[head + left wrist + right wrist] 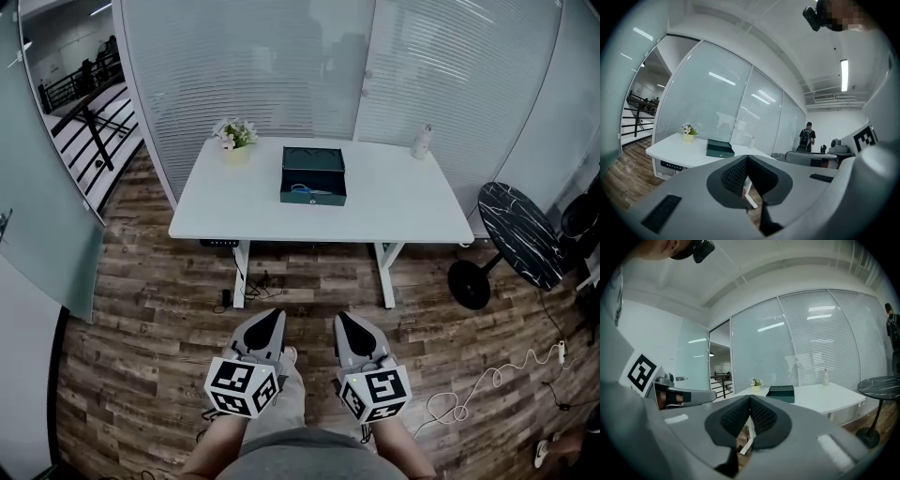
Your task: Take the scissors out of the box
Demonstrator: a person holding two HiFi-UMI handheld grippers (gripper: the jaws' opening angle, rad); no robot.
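A dark green box stands open on the white table far ahead, and blue-handled scissors lie inside it. The same box shows small in the left gripper view, and the box also shows in the right gripper view. My left gripper and right gripper are held side by side low in the head view, well short of the table. Both point toward the table, jaws shut, with nothing between them.
A small flower pot sits at the table's back left and a white bottle at its back right. A round black side table stands to the right. Cables lie on the wooden floor. A person stands in the distance.
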